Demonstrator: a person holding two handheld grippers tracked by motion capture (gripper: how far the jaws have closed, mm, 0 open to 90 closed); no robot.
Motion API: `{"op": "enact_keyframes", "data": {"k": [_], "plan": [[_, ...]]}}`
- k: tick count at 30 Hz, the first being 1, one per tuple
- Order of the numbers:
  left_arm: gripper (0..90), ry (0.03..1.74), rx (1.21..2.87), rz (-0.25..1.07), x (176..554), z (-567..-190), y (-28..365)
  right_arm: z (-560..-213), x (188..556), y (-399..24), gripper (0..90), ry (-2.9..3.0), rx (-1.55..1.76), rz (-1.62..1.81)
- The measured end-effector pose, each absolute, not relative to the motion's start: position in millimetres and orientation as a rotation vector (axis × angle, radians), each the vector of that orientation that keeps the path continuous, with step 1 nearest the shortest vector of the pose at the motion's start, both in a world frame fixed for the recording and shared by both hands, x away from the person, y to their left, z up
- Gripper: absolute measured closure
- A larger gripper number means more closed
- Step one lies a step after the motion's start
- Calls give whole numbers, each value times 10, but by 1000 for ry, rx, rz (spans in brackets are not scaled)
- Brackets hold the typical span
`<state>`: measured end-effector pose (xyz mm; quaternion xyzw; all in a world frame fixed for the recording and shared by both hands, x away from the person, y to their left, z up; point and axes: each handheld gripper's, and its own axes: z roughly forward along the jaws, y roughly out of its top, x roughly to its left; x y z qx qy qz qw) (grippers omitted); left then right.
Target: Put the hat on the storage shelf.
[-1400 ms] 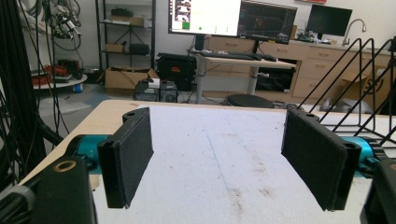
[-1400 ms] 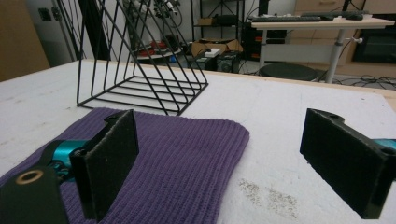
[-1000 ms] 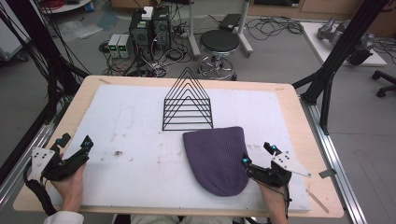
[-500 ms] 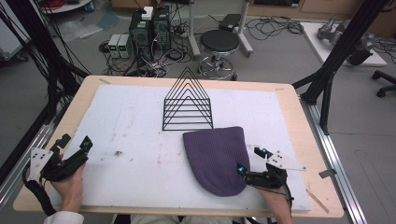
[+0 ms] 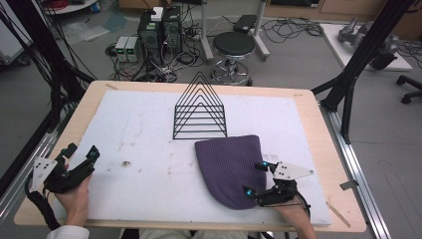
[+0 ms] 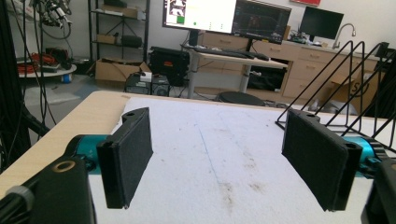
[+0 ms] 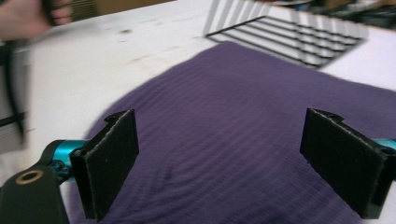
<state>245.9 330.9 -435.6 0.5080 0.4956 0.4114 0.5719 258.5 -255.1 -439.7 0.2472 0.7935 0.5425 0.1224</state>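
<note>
Right gripper (image 5: 255, 178) hovers at the near right edge of the purple beanie (image 5: 230, 167), jaws spread wide and grasping nothing. That beanie lies flat just in front of the black wire rack (image 5: 200, 110). Left gripper (image 5: 79, 155), also spread and empty, sits well to the rack's left.

The hat (image 5: 229, 167) lies on the table (image 5: 308, 119), just before the wire rack (image 5: 200, 113).
</note>
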Motion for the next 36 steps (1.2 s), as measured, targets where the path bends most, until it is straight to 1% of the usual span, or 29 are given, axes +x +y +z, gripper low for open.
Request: {"op": "enact_keyframes", "data": {"k": [10, 18, 28, 36], "plan": [[244, 1160, 1190, 938, 2467, -4366, 3317, -4408, 2658, -2470, 109, 2513, 601, 1591], [237, 1181, 1163, 923, 2469, -4376, 3349, -4369, 2653, -2445, 109, 2601, 392, 1538], [237, 1176, 1166, 921, 2471, -4376, 3343, -4356, 2587, -2453, 109, 2705, 190, 1421], [237, 1168, 1164, 916, 2474, -4375, 3337, -4406, 2559, -2438, 109, 2782, 53, 1240]]}}
